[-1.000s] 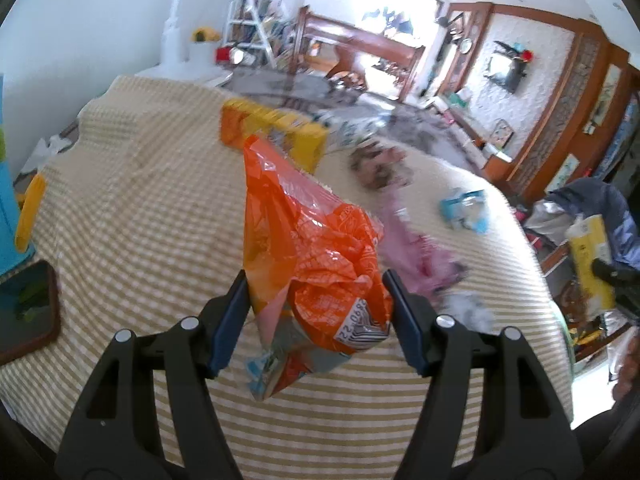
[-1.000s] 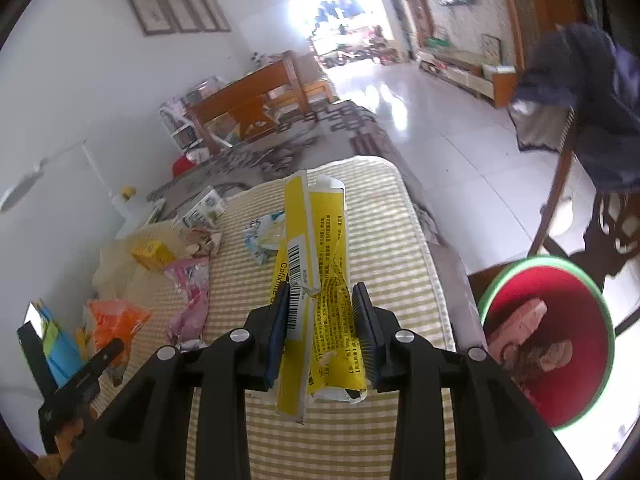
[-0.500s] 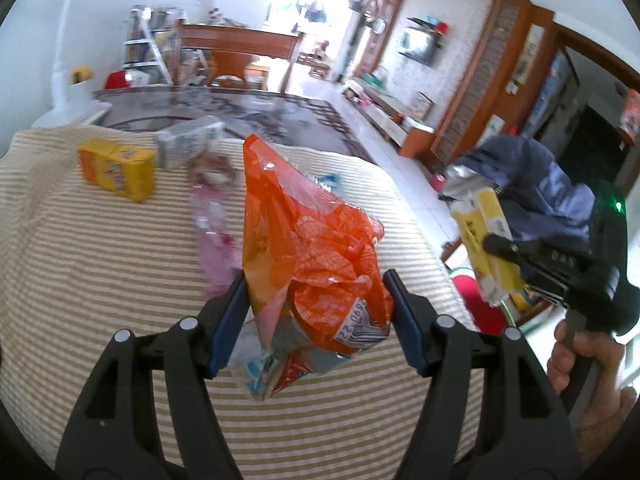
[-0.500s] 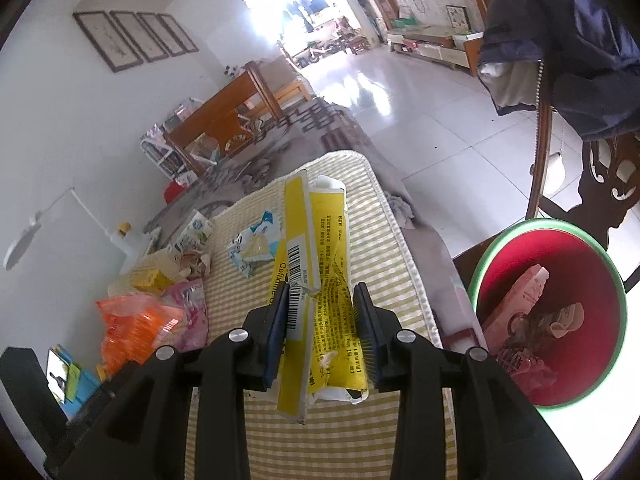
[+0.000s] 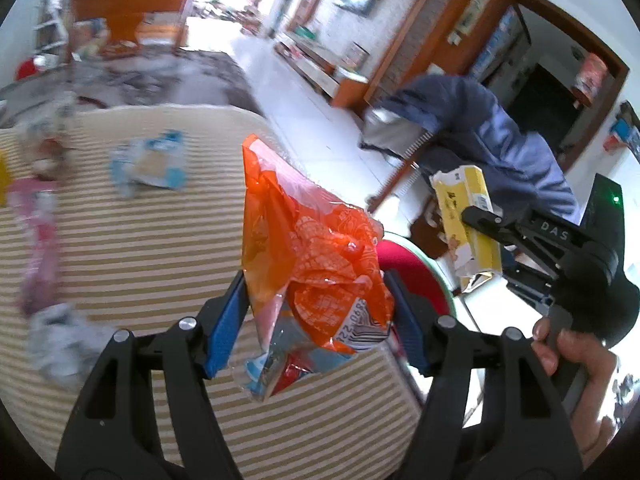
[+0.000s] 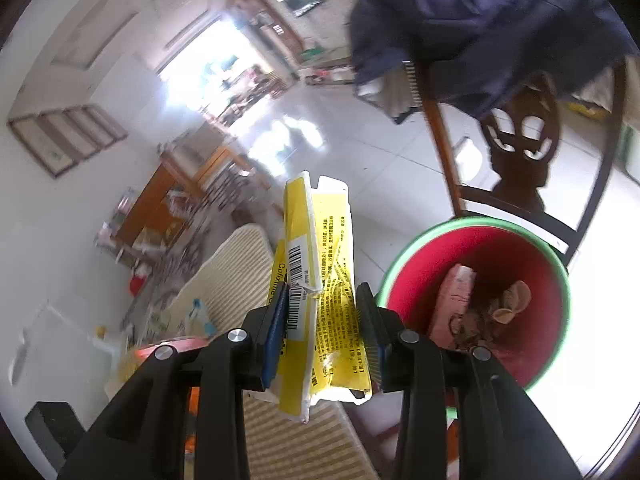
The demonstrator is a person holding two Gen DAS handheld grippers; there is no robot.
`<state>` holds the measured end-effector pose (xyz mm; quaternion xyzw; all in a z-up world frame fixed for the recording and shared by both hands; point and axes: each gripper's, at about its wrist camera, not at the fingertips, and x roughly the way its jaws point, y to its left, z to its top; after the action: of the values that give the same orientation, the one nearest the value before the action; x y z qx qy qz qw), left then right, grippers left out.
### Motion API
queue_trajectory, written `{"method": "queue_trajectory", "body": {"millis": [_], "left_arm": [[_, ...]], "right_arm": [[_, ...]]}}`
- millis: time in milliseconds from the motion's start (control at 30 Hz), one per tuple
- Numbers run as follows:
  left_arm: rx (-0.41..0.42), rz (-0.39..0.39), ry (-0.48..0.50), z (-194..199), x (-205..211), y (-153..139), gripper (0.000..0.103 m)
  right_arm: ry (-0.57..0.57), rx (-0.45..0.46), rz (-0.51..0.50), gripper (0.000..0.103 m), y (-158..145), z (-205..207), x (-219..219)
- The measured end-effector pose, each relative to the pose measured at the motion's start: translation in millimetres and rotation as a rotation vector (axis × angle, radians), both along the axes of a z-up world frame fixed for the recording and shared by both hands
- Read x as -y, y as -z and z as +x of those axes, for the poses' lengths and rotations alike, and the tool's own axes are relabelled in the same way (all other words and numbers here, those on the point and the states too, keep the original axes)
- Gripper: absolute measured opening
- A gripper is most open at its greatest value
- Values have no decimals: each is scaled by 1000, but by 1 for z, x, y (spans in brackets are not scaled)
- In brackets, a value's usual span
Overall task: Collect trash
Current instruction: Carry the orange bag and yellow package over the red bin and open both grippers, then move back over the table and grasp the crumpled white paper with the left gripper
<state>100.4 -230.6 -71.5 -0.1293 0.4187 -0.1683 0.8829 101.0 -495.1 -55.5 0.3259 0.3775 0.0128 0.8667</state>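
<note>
My left gripper (image 5: 315,280) is shut on a crumpled orange snack bag (image 5: 304,248), held above the right end of the striped table (image 5: 120,248). My right gripper (image 6: 322,292) carries a torn yellow carton (image 6: 320,280) upright between its blue pads; its jaws are opening, and the pads still touch the carton. The carton hangs just left of a red bin with a green rim (image 6: 400,256). In the left wrist view the same carton (image 5: 464,208) and a hand (image 5: 576,360) on the right gripper's handle show beyond the bin (image 5: 416,276).
The bin holds a pink box (image 6: 456,300) and other scraps. A dark wooden chair (image 6: 520,168) draped with a blue jacket (image 6: 480,20) stands behind it. On the table lie a blue wrapper (image 5: 152,164), a pink wrapper (image 5: 36,220) and crumpled white paper (image 5: 60,336).
Both grippers swung right, off the table's middle toward the bin, each keeping its load. The right gripper rolled, and the bin now lies close beside the carton.
</note>
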Motion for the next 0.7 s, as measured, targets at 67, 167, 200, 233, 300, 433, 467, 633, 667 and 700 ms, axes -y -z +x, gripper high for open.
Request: {"method": "queue_trajectory", "body": {"millis": [67,167,200,233,300,433,467,633,667,700], "left_arm": [[-14,-4,34,8,17,4,65],[-39,-1,83,17,42,10,65],[-46,4,103,20,50,12,65],[-48,11,117,21,56,13,65],[-57,28,147,24,69,17,65],[-128,18,201,31,83,30,67],[-130,19,204,30,84,31,70],[-133,0,199,27,80,35,84],[-133,-5,192,27,77,34,84],[-133,-11,186,25,72,33,84]], "right_arm": [[40,-7,0,35,1,-1,10],[117,-5,-3,35,1,-4,25],[140,-4,-3,35,1,-4,29],[156,-5,3,35,2,-4,33],[176,-3,31,35,5,-5,39],[222,0,28,41,5,-6,44],[235,1,15,51,3,-7,45],[274,18,-40,72,-3,-7,44],[271,20,-38,73,-2,-7,43],[266,22,-32,73,-2,-6,42]]}}
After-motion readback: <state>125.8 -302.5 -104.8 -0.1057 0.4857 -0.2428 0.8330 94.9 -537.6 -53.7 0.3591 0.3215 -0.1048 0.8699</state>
